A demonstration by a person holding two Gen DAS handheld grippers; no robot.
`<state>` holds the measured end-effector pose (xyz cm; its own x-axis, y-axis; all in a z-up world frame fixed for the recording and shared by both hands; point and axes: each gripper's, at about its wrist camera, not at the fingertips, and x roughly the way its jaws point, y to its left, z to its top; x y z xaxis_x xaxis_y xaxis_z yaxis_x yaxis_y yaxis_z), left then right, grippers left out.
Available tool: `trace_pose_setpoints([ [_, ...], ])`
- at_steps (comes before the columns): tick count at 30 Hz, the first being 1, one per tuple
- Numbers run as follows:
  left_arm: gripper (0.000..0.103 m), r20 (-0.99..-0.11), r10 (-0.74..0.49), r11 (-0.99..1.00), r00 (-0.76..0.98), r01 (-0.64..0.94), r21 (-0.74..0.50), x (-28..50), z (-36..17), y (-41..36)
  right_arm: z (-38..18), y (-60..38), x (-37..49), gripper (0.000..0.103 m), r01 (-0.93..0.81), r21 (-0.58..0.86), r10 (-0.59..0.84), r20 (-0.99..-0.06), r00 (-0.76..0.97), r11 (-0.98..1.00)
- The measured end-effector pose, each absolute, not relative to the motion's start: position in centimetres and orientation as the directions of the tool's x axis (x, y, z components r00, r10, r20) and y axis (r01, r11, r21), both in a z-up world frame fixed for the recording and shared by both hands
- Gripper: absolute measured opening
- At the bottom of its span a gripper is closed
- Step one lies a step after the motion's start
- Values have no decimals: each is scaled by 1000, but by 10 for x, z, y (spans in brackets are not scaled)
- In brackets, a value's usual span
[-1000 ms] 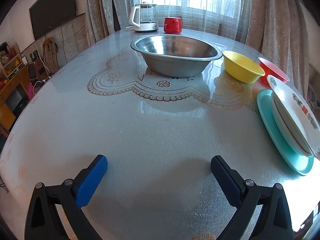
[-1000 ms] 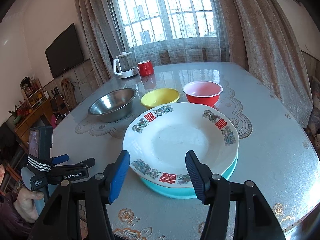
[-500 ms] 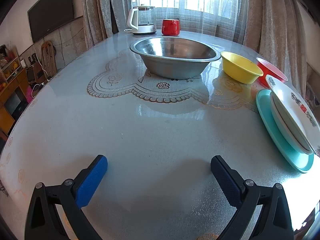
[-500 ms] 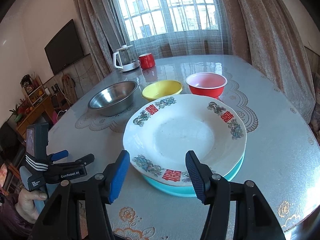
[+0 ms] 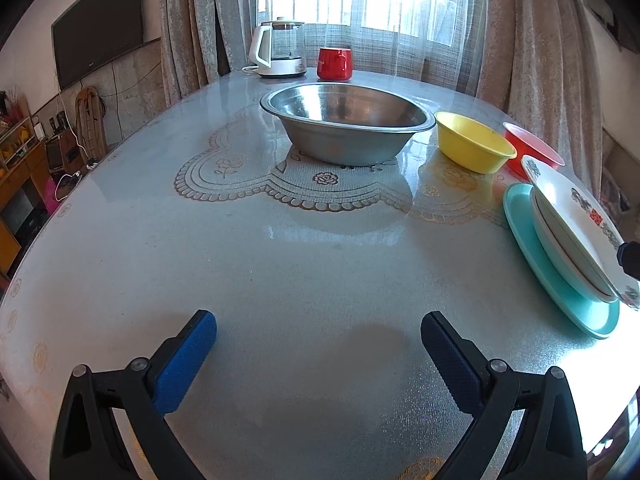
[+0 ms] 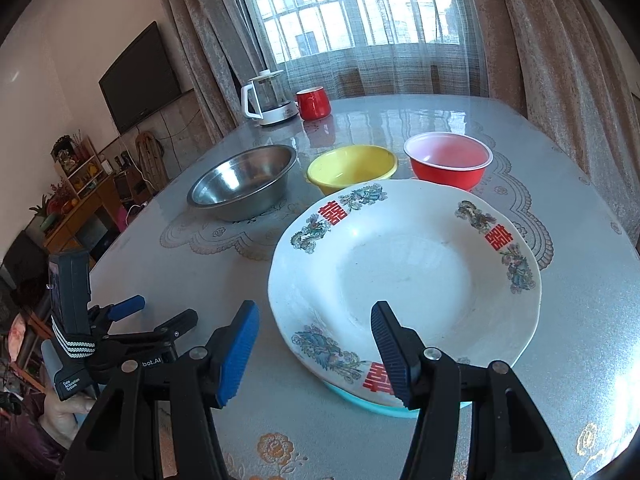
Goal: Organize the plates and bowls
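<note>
1. The white plate with red characters and dragon motifs (image 6: 404, 276) sits on top of a stack, over a turquoise plate (image 6: 372, 404) of which only an edge shows in the right wrist view; the left wrist view suggests another white plate between them. The stack stands at the near right part of the glass-topped table (image 5: 280, 264).
2. The right gripper (image 6: 314, 354) is directly in front of the plate's near rim. Its jaws stand partly open and hold nothing: the right finger overlaps the rim in the picture, the left is over bare table beside it. Contact cannot be told.
3. The plate is round, so no long axis matters; the near rim faces the claw, and the right hand is clearly the nearer one.
4. The left gripper (image 5: 318, 338) hovers over bare table well to the left of the stack, jaws wide apart and empty.
5. Beyond the stack, in a row: a steel basin (image 6: 244, 180), a yellow bowl (image 6: 352, 168) and a red bowl (image 6: 448, 160). The yellow and red bowls are just behind the plate's far rim.
6. A kettle (image 6: 266, 98) and red mug (image 6: 314, 103) stand far off by the window, out of the way.
</note>
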<state>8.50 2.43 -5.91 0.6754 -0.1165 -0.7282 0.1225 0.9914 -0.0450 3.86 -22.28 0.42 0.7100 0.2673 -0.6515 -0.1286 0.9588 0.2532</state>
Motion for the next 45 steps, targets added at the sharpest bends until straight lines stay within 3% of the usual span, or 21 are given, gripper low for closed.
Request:
trace_pose_setpoints([
  [14, 103, -672, -136, 988, 728, 53, -143, 128, -15, 76, 17, -190, 104, 59, -240, 451, 499, -641, 583, 860],
  [23, 103, -650, -190, 978, 736, 84, -191, 185, 10, 83, 20, -175, 173, 59, -212, 503, 528, -649, 548, 838],
  [33, 99, -676, -245, 964, 695, 103, -244, 248, 2, 85, -5, -178, 241, 59, -88, 537, 504, -706, 497, 839],
  [36, 89, -679, -272, 956, 682, 110, -272, 263, -1, 84, -11, -173, 252, 59, -78, 537, 503, -717, 482, 840],
  [41, 52, -705, -313, 942, 637, 114, -316, 283, -14, 79, -21, -162, 271, 59, -79, 506, 479, -739, 474, 859],
  [42, 48, -707, -329, 937, 626, 122, -328, 285, -17, 77, -22, -160, 272, 59, -77, 490, 464, -748, 474, 868],
  [43, 42, -712, -338, 934, 616, 128, -333, 285, -19, 75, -23, -157, 273, 58, -81, 474, 452, -755, 475, 877],
  [45, 34, -711, -353, 930, 608, 143, -340, 280, -23, 72, -24, -152, 272, 44, -109, 438, 433, -764, 477, 892],
])
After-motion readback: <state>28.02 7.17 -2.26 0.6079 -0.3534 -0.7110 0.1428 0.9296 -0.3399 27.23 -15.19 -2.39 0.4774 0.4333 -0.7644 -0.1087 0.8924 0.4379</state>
